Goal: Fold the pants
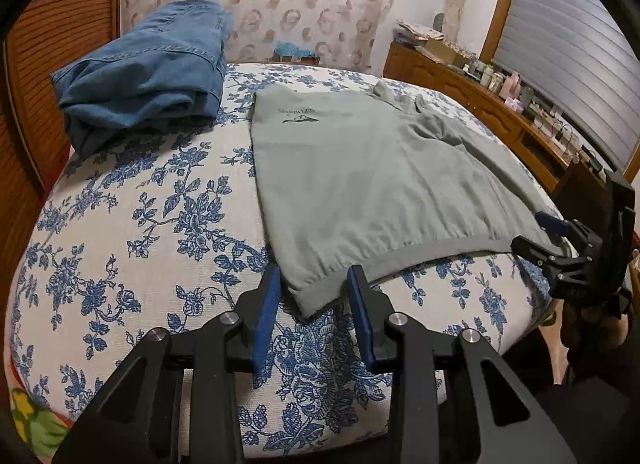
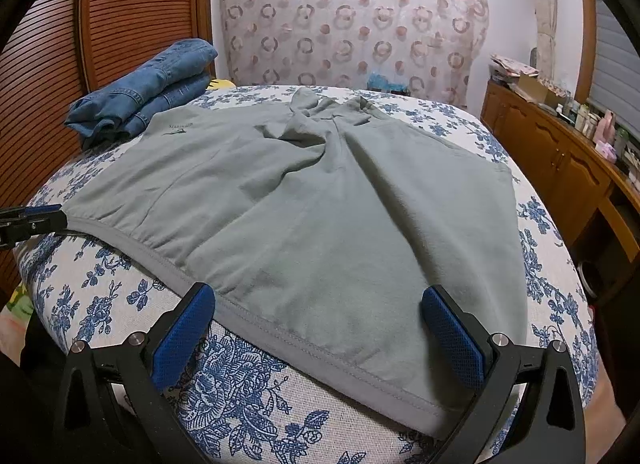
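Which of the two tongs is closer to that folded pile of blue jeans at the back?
The left. The left tongs sit at the grey garment's near corner on the side of the jeans; the right tongs sit at its opposite corner, farther away.

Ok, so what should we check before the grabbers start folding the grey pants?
1. Left gripper has hold of a corner: ok. Its pads close in on the corner of the grey pants from both sides.
2. Right gripper has hold of its corner: not ok. Its jaws are wide open, with the waistband lying loose between them.
3. Pants lie smooth: not ok. There are bunched wrinkles at the far end.
4. Space to fold: ok. The folded jeans sit off at the far corner of the bed cover.
5. Anything hidden under the pants: cannot tell.
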A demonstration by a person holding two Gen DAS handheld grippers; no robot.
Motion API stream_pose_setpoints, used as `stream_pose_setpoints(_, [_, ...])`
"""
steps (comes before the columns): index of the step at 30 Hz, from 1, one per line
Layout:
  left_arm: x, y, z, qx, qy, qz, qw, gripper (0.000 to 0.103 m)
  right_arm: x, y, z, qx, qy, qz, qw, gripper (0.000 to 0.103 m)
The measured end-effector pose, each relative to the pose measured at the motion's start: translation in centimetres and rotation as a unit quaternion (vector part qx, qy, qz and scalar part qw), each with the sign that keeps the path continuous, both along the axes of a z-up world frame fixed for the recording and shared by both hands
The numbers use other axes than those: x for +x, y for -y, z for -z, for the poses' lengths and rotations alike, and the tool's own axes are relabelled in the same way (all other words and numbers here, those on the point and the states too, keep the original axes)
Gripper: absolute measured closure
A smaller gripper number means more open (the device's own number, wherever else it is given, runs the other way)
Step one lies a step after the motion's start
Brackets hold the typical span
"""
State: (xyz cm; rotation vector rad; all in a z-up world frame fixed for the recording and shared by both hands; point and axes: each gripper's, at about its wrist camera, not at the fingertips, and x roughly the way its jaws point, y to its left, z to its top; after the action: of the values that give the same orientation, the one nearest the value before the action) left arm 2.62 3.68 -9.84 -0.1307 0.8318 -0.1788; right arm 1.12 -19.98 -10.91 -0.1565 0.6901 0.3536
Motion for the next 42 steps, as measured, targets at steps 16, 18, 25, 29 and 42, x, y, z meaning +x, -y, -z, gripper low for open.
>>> stream_pose_setpoints(16, [-0.3, 1.1, -4.3, -0.015, 0.054, 0.030, 0.9980, 0.096, -0.2, 0.2, 0.0, 0.003, 0.001, -0.006, 1.000, 0.000])
stream_pose_setpoints(18, [0.0, 1.6, -5.2, -0.012, 0.065, 0.039, 0.9971, 0.096, -0.2, 0.5, -0.2, 0.010, -0.002, -0.007, 1.000, 0.001])
stream_pose_setpoints(25, [1.9, 4.1, -7.8, -0.003, 0.092, 0.075, 0.9929, 0.096, -0.4, 2.2, -1.8, 0.021, 0.011, 0.002, 1.000, 0.002])
stream_pose_setpoints(29, [3.3, 5.7, -9.0, 0.000, 0.103, 0.097, 0.9899, 0.096, -0.7, 3.3, -2.9, 0.019, 0.029, 0.012, 0.999, 0.002])
stream_pose_setpoints(42, [5.5, 10.8, -11.6, -0.001, 0.120, 0.151, 0.9813, 0.096, -0.5, 6.6, -2.3, 0.050, 0.027, 0.051, 0.997, 0.002])
